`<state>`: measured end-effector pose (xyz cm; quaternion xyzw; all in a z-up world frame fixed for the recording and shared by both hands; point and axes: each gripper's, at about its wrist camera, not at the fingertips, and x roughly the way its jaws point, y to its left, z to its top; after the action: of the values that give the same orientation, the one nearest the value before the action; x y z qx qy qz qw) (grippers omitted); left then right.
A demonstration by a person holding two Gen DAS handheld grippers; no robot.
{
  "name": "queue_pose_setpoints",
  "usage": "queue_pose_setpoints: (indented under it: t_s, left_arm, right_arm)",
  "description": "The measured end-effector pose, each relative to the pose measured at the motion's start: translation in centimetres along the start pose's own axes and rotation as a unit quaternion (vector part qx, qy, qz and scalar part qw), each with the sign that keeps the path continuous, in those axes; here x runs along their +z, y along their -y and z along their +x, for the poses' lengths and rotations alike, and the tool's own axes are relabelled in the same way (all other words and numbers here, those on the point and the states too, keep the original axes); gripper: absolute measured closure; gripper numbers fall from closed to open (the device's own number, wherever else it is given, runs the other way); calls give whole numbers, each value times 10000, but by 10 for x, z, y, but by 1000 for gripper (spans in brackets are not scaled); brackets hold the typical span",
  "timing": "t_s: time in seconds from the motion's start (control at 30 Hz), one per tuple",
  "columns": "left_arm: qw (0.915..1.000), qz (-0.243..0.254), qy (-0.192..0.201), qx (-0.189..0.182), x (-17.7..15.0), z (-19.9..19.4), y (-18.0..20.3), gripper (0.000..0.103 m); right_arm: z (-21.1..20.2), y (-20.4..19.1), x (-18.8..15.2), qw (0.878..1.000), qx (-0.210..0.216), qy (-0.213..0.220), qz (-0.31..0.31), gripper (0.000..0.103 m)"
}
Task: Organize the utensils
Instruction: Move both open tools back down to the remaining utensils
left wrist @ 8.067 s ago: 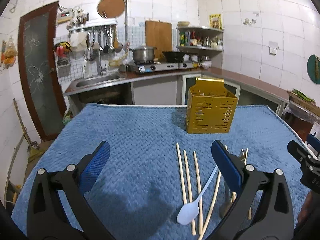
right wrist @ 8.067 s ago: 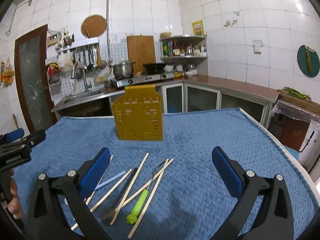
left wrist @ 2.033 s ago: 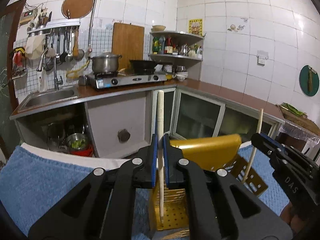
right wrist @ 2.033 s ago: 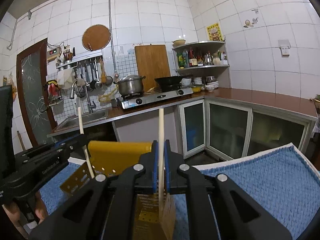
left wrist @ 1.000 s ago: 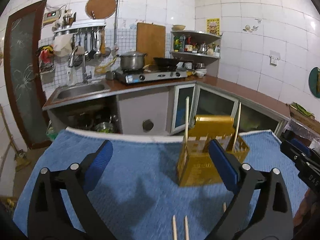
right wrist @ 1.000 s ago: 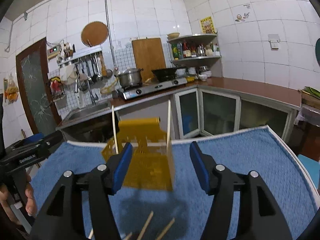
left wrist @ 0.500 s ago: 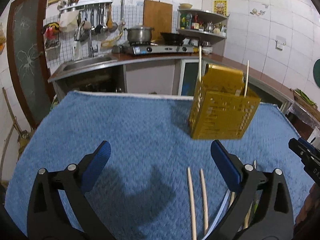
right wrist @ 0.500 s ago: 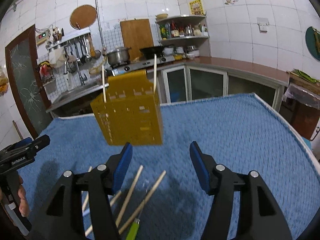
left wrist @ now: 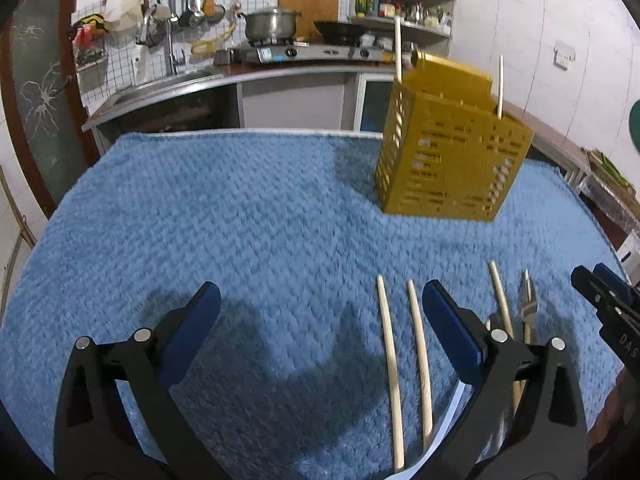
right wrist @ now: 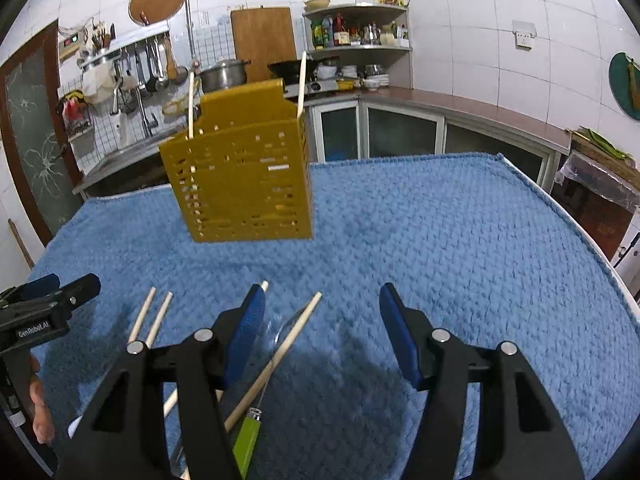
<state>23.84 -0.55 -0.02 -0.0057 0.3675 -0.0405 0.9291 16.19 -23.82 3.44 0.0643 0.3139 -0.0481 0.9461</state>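
- Our worktop (left wrist: 200, 216), spread with a blue quilted cloth, carries everything in this kitchen scene.
- The yellow slotted holder (left wrist: 448, 160) stands toward the far side of the cloth; two chopsticks (left wrist: 397, 48) are upright in it, one at each end.
- Our left gripper (left wrist: 320, 324) hangs low over the near cloth, its fingers spread wide and holding nothing.
- Our right gripper (right wrist: 320, 324) hovers beside it, fingers likewise released and empty.
- The loose chopsticks (left wrist: 390, 368) lie near us, two of them parallel and just beside the left gripper's right finger; others cross each other under the right gripper.
- A green-handled tool (right wrist: 246, 440), a metal utensil and what looks like a pale spoon handle are tangled among those sticks; the details are hard to read.
- We judge the next pick is another stick: best to take a clear, uncrossed one, pinching it nearer one end so it hangs straight.
- Closing on a crossed stick could drag its neighbours across the cloth.
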Motion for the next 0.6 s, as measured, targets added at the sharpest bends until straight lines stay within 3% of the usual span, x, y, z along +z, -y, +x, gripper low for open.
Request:
queue_pose_setpoints:
  t_s: [0.43,0.6]
  left_arm:
    - [9974,87,-696,191,-7,30,10,7]
    - [9967,42,-812,77,-8,36,11,11]
  right_arm:
    - [37,-6,-15,9968,-132,-779,-75,44]
    - [45,-10,-16,9952,-125,-958,-163,44]
